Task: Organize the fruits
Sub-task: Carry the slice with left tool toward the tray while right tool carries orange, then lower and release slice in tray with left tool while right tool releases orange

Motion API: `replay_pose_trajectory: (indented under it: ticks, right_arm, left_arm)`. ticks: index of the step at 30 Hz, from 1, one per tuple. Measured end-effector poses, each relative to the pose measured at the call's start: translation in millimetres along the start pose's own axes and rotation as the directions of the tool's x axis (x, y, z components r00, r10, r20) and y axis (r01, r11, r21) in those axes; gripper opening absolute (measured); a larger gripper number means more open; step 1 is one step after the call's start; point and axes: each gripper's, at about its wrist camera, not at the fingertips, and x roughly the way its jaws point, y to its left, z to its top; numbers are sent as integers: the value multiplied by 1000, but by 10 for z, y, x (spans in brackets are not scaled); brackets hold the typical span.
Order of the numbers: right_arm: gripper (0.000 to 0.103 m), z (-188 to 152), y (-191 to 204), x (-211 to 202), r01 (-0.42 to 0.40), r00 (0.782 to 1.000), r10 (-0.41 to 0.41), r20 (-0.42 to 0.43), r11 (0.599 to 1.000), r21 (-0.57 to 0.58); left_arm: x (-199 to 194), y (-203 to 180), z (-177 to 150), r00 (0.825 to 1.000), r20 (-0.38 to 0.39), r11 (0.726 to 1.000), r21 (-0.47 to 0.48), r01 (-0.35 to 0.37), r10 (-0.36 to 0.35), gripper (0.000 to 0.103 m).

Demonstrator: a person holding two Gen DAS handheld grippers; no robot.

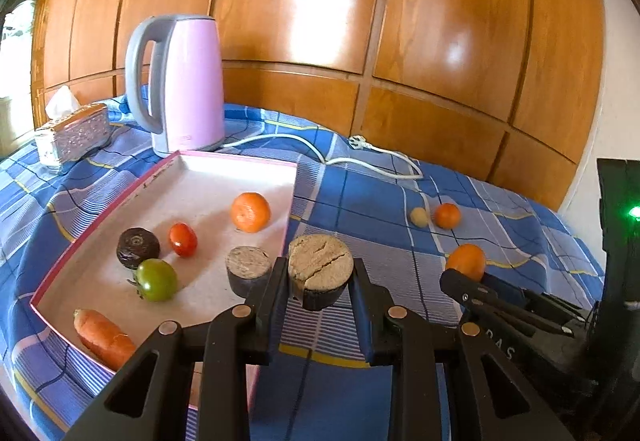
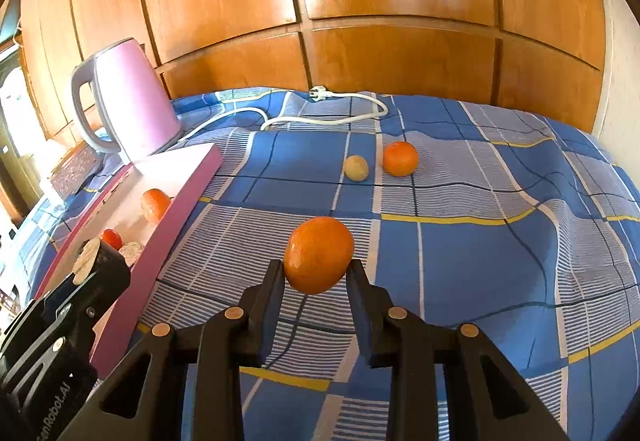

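My left gripper (image 1: 320, 273) is shut on a dark cut fruit half with a tan cracked face (image 1: 320, 271), held above the right edge of the pink tray (image 1: 168, 169). The tray holds a mandarin (image 1: 251, 212), a red tomato (image 1: 183, 239), a green tomato (image 1: 156, 280), a dark round fruit (image 1: 137, 247), another cut half (image 1: 248, 271) and a carrot (image 1: 105, 337). My right gripper (image 2: 318, 269) is shut on an orange mandarin (image 2: 319, 254), lifted over the blue checked cloth. Another mandarin (image 2: 400, 158) and a small tan fruit (image 2: 356, 168) lie farther back.
A pink kettle (image 1: 184, 81) stands behind the tray, its white cord and plug (image 1: 356, 143) trailing across the cloth. A silver tissue box (image 1: 76, 133) sits at the far left. A wooden panelled wall runs behind the cloth.
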Motion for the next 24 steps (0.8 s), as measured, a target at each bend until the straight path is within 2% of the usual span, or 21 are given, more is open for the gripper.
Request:
replay_pose_trajectory:
  ticks: [6, 13, 19, 24]
  right_arm:
    - [32, -22, 127, -54, -23, 1000, 24, 19, 999, -39]
    - [32, -40, 238, -66, -66, 998, 67, 11, 996, -51]
    - [32, -11, 398, -18, -135, 991, 135, -4, 990, -35]
    - [32, 14, 641, 39, -191, 981, 190, -21, 980, -60]
  left_arm:
    - [-28, 214, 37, 999, 5, 996, -73, -47, 48, 29]
    - [2, 559, 126, 995, -13, 979, -180, -99, 98, 29]
    - [41, 768, 243, 990, -1, 969, -205, -139, 142, 30]
    - [90, 980, 280, 979, -3, 946, -258, -197, 203, 30]
